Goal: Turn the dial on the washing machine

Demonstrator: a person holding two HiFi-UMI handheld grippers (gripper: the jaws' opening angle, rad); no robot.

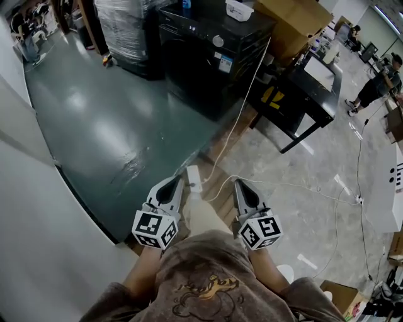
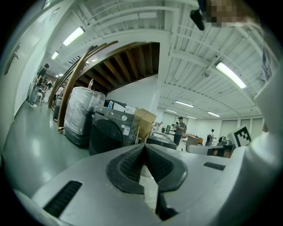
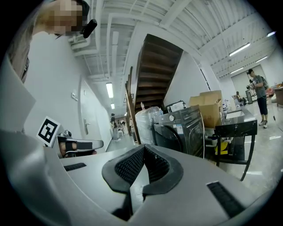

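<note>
**Head view.** The washing machine is dark and stands well ahead of the person, across a green floor. Its round dial sits on the top front panel. A white-and-blue sticker is on the machine's front, but its print is too small to read. A white tray rests on the machine's lid; its contents cannot be made out. A cardboard box stands just beside the machine, and a black table is near it. The left gripper and right gripper are held close to the person's body, far from the dial.

**Left gripper view.** The left gripper's ribbed pads meet at the tips with nothing between them. Beyond them are the washing machine, its dial and an unreadable sticker. A shrink-wrapped pallet stands at the machine's left and the cardboard box at its right.

**Right gripper view.** The right gripper's jaws are likewise pressed together and empty. The washing machine is ahead and to the right, its dial above the sticker. The cardboard box and the black table follow to its right. No lettering is legible.
</note>
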